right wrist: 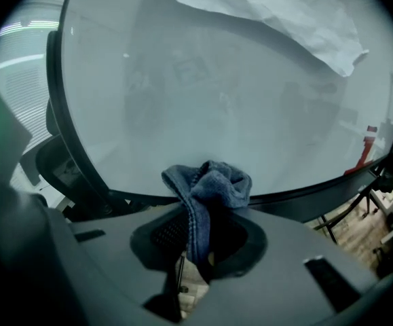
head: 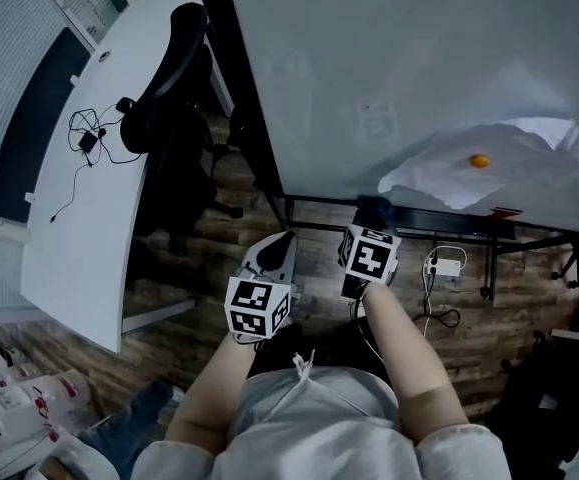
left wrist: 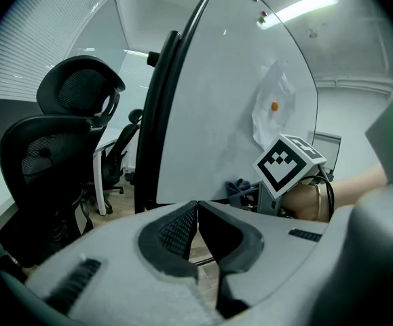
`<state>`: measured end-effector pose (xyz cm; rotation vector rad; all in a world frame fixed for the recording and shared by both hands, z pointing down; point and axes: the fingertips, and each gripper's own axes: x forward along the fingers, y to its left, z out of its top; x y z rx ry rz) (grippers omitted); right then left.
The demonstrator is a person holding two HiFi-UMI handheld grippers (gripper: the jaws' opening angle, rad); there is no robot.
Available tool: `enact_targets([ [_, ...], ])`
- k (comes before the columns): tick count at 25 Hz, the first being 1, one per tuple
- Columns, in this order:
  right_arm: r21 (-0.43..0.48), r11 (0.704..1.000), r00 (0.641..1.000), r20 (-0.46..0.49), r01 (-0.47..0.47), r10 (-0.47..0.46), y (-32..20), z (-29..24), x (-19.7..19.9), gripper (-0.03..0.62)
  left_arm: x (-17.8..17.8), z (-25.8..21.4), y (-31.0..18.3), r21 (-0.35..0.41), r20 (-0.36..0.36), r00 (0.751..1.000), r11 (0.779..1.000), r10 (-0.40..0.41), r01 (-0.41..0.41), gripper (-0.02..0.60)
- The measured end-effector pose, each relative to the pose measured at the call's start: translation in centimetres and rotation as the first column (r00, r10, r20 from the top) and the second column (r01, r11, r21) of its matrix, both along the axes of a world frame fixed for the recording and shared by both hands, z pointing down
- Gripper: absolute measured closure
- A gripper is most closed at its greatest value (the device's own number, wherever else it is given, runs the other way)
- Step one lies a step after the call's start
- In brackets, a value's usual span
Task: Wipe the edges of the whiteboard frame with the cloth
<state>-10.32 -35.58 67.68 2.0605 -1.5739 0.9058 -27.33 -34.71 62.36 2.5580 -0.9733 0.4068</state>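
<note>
Dim, bluish-grey light throughout. A ceiling strip (left wrist: 298,9) glares in the left gripper view, perhaps mirrored by the whiteboard (left wrist: 223,114). Gripper views bow strongly, corners black, foreground soft.

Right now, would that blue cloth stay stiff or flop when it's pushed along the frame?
Probably floppy: the cloth bunches and folds above the right gripper. It looks soft and light, so it should mould to the frame rather than scratch it.

left claw (left wrist: 197,208) and right claw (right wrist: 199,243) are grey with black-and-white marker cubes (head: 258,308); grey short-sleeved top (head: 299,433).
</note>
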Motion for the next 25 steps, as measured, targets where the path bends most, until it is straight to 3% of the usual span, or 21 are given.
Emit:
enact_targets([
  [12,0.018,0.995,0.992,0.078,0.101,-0.102,-3.8,0.6,-11.5,0.533,-6.3,0.7,-2.6,-0.007,0.002,1.000,1.000,0.005,-0.005,0.561],
  [25,0.062,0.977,0.972,0.108,0.204,-0.210,-6.4,0.4,-18.4,0.533,-11.7,1.8,-2.6,-0.010,0.016,0.999,0.999,-0.046,0.046,0.561],
])
